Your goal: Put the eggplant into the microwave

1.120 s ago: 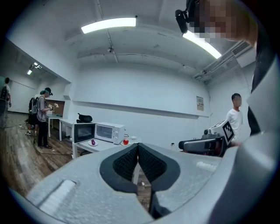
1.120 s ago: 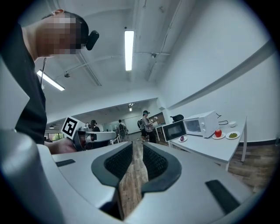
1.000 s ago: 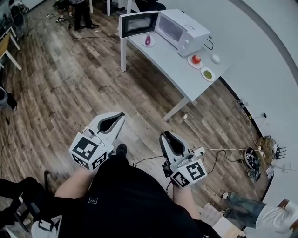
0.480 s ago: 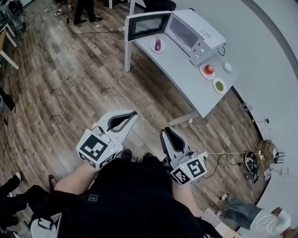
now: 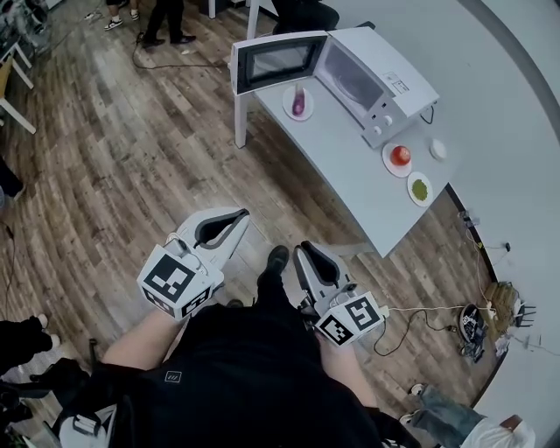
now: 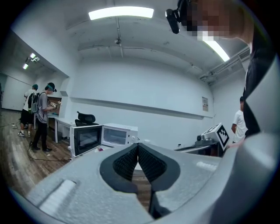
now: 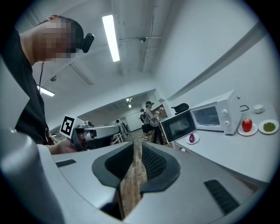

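A purple eggplant (image 5: 298, 100) lies on a small white plate on the grey table (image 5: 350, 166), just in front of the white microwave (image 5: 381, 74). The microwave's door (image 5: 276, 61) stands wide open. In the right gripper view the eggplant (image 7: 191, 138) shows far off beside the door (image 7: 177, 126). Both grippers hang over the wooden floor, well short of the table. My left gripper (image 5: 234, 216) (image 6: 138, 144) is shut and empty. My right gripper (image 5: 302, 250) (image 7: 137, 142) is shut and empty, with only a thin slit between its pads.
Right of the microwave sit a red fruit on a plate (image 5: 401, 156), a plate of something green (image 5: 419, 187) and a small white bowl (image 5: 437, 149). People stand at the far left (image 5: 162, 17), another at the lower right (image 5: 455, 420). Cables (image 5: 477, 319) lie on the floor.
The person has walked toward the table, so the microwave and eggplant sit lower and larger in the head view. Both grippers stay shut and held the same way.
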A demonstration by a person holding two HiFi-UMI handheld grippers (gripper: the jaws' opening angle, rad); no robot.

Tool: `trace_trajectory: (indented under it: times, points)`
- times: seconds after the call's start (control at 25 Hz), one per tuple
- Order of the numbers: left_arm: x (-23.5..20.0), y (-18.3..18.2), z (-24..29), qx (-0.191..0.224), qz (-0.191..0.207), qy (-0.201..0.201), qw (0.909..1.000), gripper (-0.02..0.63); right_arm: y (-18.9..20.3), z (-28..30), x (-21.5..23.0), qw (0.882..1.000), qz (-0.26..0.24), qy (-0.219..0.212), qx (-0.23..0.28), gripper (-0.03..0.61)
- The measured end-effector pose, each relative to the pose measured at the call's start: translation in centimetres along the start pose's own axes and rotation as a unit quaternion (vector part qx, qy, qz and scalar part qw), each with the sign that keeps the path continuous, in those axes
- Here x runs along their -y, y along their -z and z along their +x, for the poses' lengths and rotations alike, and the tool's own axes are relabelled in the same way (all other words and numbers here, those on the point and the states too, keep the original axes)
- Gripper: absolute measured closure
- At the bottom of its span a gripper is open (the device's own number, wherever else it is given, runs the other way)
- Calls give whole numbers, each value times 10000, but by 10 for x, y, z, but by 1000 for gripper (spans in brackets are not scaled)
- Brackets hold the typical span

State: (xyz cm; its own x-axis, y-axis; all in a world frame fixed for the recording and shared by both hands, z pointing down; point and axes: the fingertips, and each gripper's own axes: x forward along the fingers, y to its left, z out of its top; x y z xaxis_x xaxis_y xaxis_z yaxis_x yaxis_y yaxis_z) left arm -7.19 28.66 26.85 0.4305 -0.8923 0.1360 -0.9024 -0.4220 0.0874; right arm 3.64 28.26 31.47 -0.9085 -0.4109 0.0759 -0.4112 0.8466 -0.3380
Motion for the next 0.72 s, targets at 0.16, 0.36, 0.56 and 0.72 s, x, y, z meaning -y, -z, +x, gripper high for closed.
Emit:
trace_trajectory:
  times: [0.16,0.36,0.56,0.72]
  points:
    - [-41,-7,47,-47,-1,-328,9995,604,-19,36,50,9997,-56,-228,-95,511]
    - [-82,-27,115,20,-58,-647,9979,604,-50,73,122,9987,-99,-440,-226,512]
    - [-115,-32,166,-13,-67,-849,9964,606,-71,103,173,9975,-157,-601,-332,514]
    - [-134,-31,197,-64,-44,-797,9968,606,-75,123,198,9967,-136,-659,-447,515]
